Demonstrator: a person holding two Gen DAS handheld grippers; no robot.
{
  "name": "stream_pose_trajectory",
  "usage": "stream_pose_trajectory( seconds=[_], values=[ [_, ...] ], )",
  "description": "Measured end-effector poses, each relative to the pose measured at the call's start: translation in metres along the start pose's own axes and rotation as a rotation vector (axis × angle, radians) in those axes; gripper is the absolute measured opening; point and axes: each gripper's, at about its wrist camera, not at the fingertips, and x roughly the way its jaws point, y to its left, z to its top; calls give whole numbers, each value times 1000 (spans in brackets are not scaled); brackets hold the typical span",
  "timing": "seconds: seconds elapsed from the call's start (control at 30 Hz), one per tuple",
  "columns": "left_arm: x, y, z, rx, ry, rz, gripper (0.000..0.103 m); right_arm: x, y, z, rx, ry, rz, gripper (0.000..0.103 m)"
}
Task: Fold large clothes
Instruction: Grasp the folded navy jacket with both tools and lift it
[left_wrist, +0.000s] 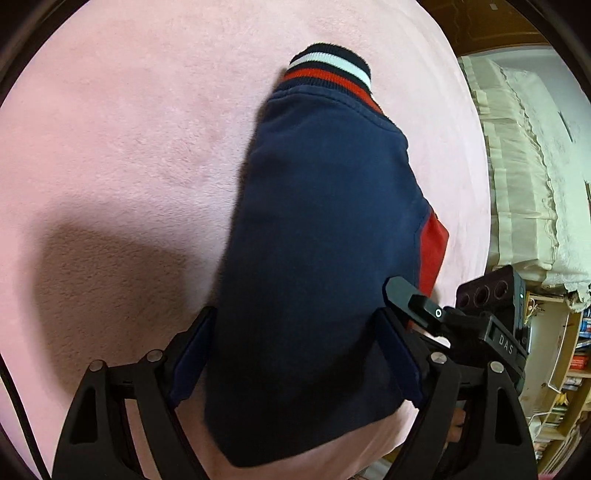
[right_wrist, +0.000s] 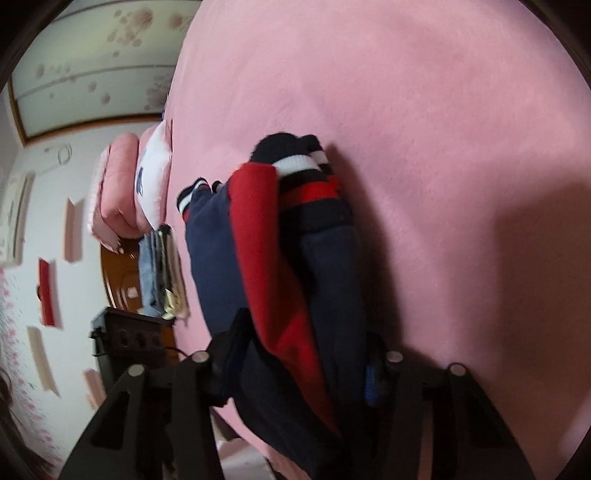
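A navy garment (left_wrist: 317, 221) with a red panel and a navy, white and red ribbed hem (left_wrist: 328, 70) lies lengthwise on the pink blanket (left_wrist: 129, 147). My left gripper (left_wrist: 295, 354) stands wide open astride its near end; the cloth between the pads is flat, with a strip of pink beside the left pad. One finger (left_wrist: 400, 291) of the right gripper reaches in at the red side. In the right wrist view the garment (right_wrist: 332, 277) is bunched, red fold uppermost, and my right gripper (right_wrist: 301, 362) is shut on it, pads pressed into the cloth. The blanket (right_wrist: 443, 147) spreads beyond.
The bed's edge runs down the right in the left wrist view, with a white lace cover (left_wrist: 535, 166) and a bookshelf (left_wrist: 569, 369) past it. In the right wrist view a pink folded quilt (right_wrist: 118, 195), a stack of folded clothes (right_wrist: 162, 273) and a dark cabinet (right_wrist: 129, 339) sit at the left edge.
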Motion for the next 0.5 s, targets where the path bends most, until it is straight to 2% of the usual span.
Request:
stream_pose_trajectory(
  seconds=[0.1, 0.23, 0.33, 0.5],
  values=[
    [-6, -5, -7, 49, -19, -17, 68, -3, 0, -2, 8, -16, 22, 33],
    [-16, -6, -12, 81, -46, -70, 56, -11, 13, -11, -13, -43, 44, 29],
    [-43, 2, -14, 77, -59, -110, 55, -16, 33, -21, -41, -55, 56, 27],
    [-102, 30, -26, 76, -105, -128, 55, -8, 76, -47, -97, -48, 63, 27]
  ],
)
